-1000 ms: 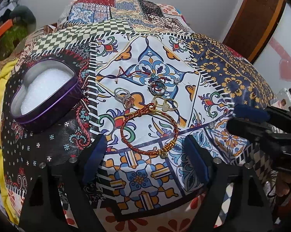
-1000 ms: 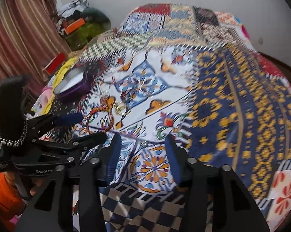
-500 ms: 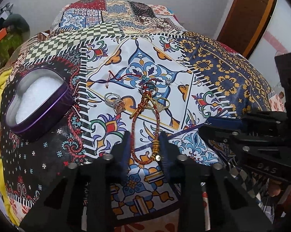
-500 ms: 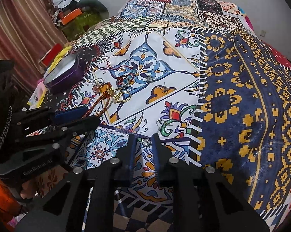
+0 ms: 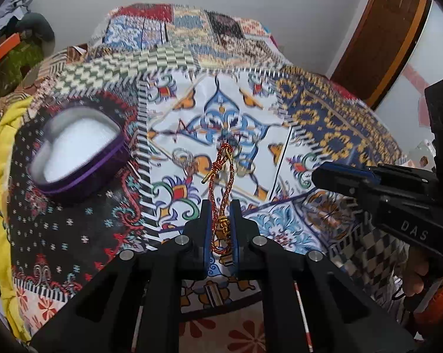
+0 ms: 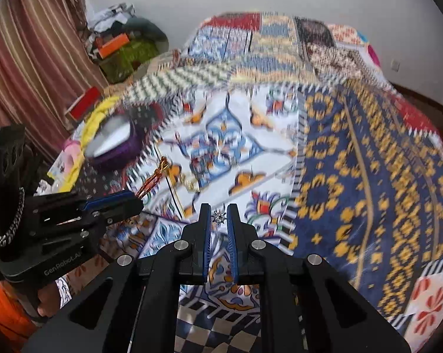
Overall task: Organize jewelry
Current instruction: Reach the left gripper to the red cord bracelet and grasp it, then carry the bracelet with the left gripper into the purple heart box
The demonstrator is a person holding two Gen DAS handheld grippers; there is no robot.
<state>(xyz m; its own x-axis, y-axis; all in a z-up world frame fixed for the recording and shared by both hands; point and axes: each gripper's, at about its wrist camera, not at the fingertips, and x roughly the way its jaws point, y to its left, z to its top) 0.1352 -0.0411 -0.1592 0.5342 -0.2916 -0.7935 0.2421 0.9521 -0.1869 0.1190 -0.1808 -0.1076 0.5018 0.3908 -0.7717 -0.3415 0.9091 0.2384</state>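
Since a moment earlier, both pairs of jaws have gone from wide apart to closed, and the red-and-gold braided cord bracelet (image 5: 221, 188) has come up off the patchwork bedspread (image 5: 74, 223). The left gripper (image 5: 220, 206) is pinching the bracelet near its gold bead, so the loop is sticking out forward between the jaws, above the rings (image 5: 183, 157) that are lying on the white floral patch. The right gripper (image 6: 219, 209) is nipping a small silver star-shaped stud (image 6: 219, 217) at the very tips of its jaws. The purple heart-shaped tin with white padding (image 5: 77, 150) is sitting open to the left, well apart from both pieces.

The bracelet is looking light and floppy, so it is likely to sway and fold; holding it at the bead and knot is giving the firmest purchase. The stud is looking tiny, hard and slippery, and a tip grip like this could let it flick out, so steady pressure across its body seems wise.
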